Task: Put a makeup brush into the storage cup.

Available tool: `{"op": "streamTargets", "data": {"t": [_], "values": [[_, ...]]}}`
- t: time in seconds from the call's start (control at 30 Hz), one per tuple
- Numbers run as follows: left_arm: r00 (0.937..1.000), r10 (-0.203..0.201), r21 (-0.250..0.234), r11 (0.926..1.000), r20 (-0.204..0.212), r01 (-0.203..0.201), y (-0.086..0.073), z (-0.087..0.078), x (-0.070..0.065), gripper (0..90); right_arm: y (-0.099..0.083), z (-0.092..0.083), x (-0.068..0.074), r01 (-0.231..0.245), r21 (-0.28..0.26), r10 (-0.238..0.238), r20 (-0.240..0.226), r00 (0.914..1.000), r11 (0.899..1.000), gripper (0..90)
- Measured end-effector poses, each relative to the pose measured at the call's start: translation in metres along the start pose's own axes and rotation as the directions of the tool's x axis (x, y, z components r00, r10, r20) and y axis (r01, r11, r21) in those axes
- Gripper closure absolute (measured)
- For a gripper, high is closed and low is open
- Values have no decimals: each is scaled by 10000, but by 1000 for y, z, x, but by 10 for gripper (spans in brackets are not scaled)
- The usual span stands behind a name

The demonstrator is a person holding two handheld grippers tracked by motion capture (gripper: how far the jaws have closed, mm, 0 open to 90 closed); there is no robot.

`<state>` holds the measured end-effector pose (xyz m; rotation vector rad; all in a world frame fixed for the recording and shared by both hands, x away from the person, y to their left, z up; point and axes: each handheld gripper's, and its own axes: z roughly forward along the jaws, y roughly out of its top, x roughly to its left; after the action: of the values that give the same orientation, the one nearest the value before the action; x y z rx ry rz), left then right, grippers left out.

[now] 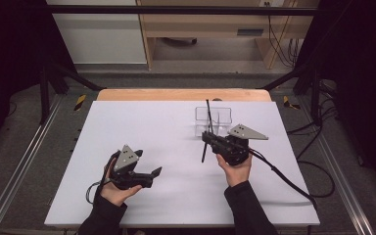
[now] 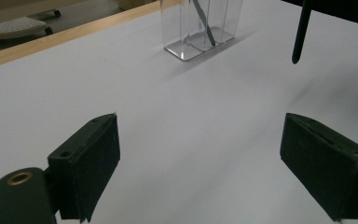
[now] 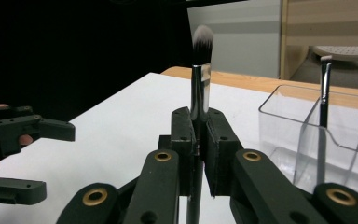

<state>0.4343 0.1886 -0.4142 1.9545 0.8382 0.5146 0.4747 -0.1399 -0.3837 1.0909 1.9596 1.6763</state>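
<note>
Near left on the table (image 1: 142, 122), the left gripper (image 1: 152, 174) hovers with its jaws wide apart and nothing between them. Farther right, the right gripper (image 3: 198, 144) is clamped on a brush (image 3: 200, 74), bristles up, just before the clear holder (image 1: 220, 117), where another brush (image 3: 325, 88) stands. No writing is legible anywhere.

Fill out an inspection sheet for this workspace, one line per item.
Surface: white table top, wooden edge at the far side.
Job's things: makeup brush upright, bristles up, in the right gripper; clear divided organizer standing behind it, one brush already inside.
Clutter: nothing seen.
Grippers: left gripper open, nothing between the jaws; right gripper shut on the makeup brush.
Cables: one black cable trails from the right gripper across the table.
Surroundings: wooden furniture beyond the table, dark frame rails.
</note>
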Motion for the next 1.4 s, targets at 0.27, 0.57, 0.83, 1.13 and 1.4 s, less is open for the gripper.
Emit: {"op": "streamTargets", "data": {"t": [0.27, 0.57, 0.83, 1.13, 1.4], "values": [[9989, -287, 35, 9996, -376, 288, -3, -5, 12, 103, 10, 3, -5, 226, -14, -225, 343, 9992, 9997, 841], [9975, -463, 43, 9989, -531, 465, -6, -7, 20, 99, 24, 12, -11, 516, -3, -514, 814, 9954, 9987, 841], [9971, -489, 156, 9986, -591, 499, -8, -5, 22, 99, 41, 18, -20, 762, -78, -745, 1332, 9883, 9971, 841], [9971, -467, 226, 9986, -603, 481, -9, -5, 23, 97, 53, 27, -33, 753, -34, -733, 1926, 9785, 9972, 841], [9969, -496, 207, 9985, -606, 509, -9, -5, 23, 96, 60, 32, -42, 698, -118, -655, 2181, 9737, 9975, 841]]}}
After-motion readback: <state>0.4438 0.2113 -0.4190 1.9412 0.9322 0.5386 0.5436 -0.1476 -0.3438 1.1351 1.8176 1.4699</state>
